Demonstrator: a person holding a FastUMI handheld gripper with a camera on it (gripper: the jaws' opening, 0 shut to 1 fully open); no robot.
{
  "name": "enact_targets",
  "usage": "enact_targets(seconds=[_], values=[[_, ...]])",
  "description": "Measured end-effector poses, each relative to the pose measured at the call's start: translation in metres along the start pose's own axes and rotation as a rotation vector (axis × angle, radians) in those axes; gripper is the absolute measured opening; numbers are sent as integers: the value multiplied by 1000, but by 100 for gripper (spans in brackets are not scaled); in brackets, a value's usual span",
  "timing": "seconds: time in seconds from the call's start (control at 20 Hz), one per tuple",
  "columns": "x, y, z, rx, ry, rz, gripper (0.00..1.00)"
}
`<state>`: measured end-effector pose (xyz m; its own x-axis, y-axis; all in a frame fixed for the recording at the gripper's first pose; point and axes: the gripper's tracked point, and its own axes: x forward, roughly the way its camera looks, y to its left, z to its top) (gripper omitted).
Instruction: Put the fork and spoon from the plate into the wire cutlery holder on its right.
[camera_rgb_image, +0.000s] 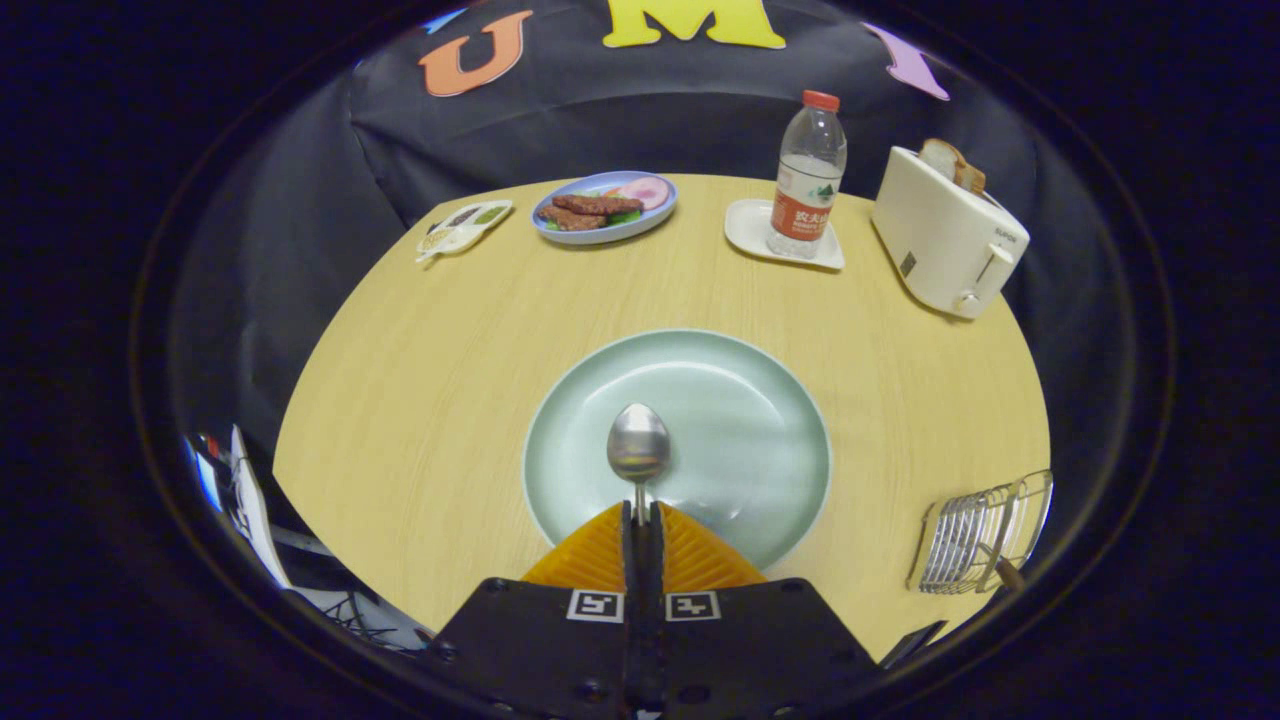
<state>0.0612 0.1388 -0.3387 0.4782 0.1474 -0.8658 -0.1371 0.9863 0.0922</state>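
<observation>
— Two fingers of the gripper (641, 515) pressed tight together, as far as I can see from here, and the spoon's handle is pinched between them.

— So it has the spoon (638, 447)?

— Yes. Its bowl sticks out just ahead of the fingertips, hollow side up, over the near half of the plate (760, 400). Whether the bowl touches the plate or hangs above it, I cannot tell.

— And the plate itself?

— Pale green, round, sitting on the wooden table (420, 380) straight ahead of the fingers. I can make out nothing else lying on it.

— Where is the holder?

— The wire cutlery holder (978, 540) stands off to the right of the plate, near the table's edge, well apart from the gripper. A slim handle-like thing (1000, 568) pokes out of it; I cannot say for sure what it is.

— What sits farther back?

— Beyond the plate, a water bottle (808, 175) with a red cap stands upright on a small white tray (750, 228). To its right, a white toaster (945, 235) with a slice of bread (952, 163) rising from the slot. To the left, a blue dish of food (604, 207), and beside that a small white divided dish (463, 229) near the far-left edge.
</observation>
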Motion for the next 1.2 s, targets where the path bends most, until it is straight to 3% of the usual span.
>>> enact_targets(seconds=[0.35,0.7,1.0,1.2], values=[[-88,-48,28,45,3,40,1],[-181,-144,37,178,6,-1,1],[-208,-208,6,223,83,-67,0],[-201,-225,-15,243,154,-66,0]])
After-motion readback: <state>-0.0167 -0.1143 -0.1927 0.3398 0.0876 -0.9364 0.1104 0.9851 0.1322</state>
